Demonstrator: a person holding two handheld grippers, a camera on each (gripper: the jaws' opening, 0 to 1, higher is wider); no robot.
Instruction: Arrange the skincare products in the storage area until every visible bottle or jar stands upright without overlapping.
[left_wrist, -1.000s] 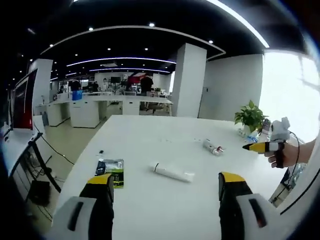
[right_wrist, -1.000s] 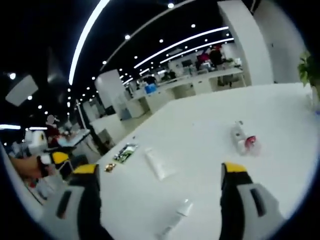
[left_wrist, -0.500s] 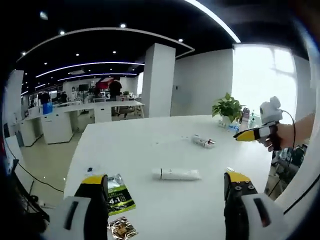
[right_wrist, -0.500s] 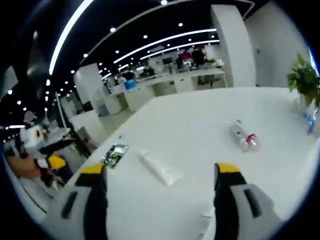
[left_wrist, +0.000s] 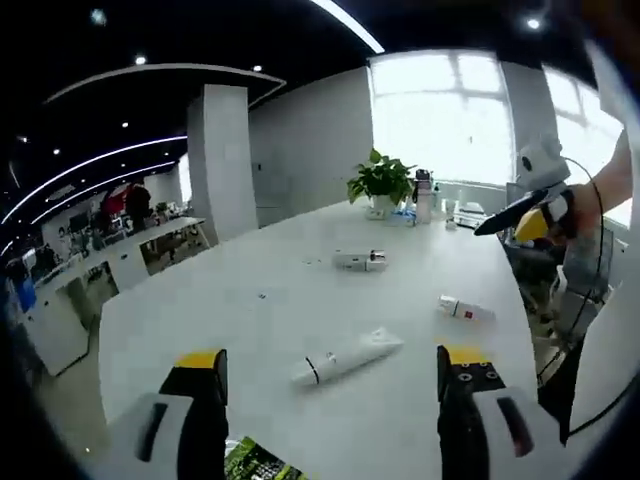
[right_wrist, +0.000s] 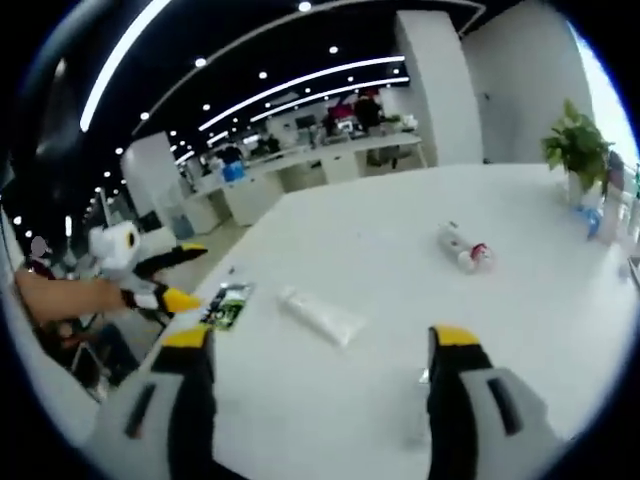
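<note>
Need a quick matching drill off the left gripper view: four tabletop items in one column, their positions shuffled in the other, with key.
Items
1. long white squeeze tube
2. small white bottle with red label
3. white bottle with red cap end
4. green leafy potted plant

Places
A. upright at the white table's far edge
B. lying mid-table, beyond the others
C. lying nearest, between the left gripper's fingers
D. lying toward the right gripper

Pairs: 1-C, 2-D, 3-B, 4-A

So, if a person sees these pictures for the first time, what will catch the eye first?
Probably the big white table with skincare items lying flat on it: a white tube between the left gripper jaws, a small bottle to its right, and another bottle farther back. A green potted plant stands at the far edge. Both grippers are open, holding nothing.
</note>
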